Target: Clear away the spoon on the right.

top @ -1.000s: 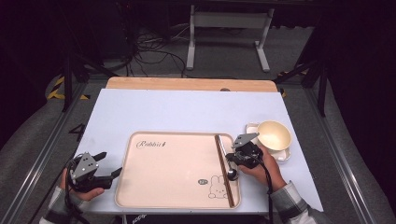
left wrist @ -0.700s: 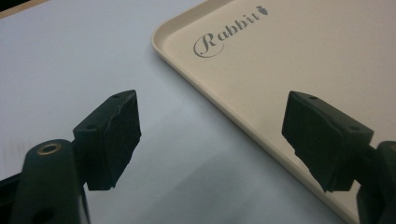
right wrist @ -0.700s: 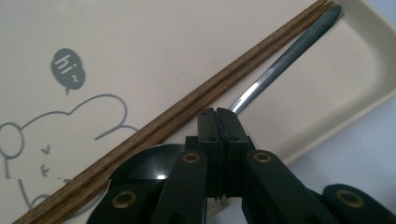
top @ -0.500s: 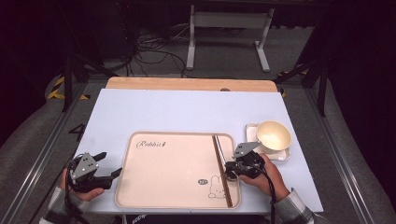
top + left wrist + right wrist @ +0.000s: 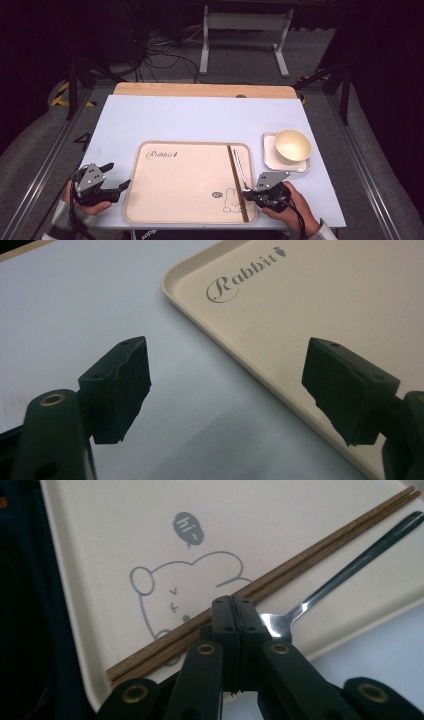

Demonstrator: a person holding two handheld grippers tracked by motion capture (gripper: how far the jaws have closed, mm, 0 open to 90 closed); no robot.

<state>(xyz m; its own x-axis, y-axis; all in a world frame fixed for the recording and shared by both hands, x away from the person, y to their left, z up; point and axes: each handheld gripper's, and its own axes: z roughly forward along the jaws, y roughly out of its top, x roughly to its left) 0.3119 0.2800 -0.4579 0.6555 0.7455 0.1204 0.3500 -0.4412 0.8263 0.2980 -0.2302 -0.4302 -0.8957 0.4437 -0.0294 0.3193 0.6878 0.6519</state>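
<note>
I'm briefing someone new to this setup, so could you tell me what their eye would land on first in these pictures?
First, the large cream rectangular tray printed with "Rabbit" and a cartoon rabbit, at the white table's near edge. Along its right side lie a pair of brown wooden chopsticks and a shiny metal fork. To the tray's right, a pale yellow round bowl sits on a small white square plate.

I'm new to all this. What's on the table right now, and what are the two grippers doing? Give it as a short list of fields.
table: pale blue top
tray: cream, printed "Rabbit"
chopsticks: on the tray's right side
fork: beside the chopsticks
bowl: on a square plate, right of tray
plate: white
left gripper: open, beside tray's left edge
right gripper: shut, above chopsticks and fork
</note>
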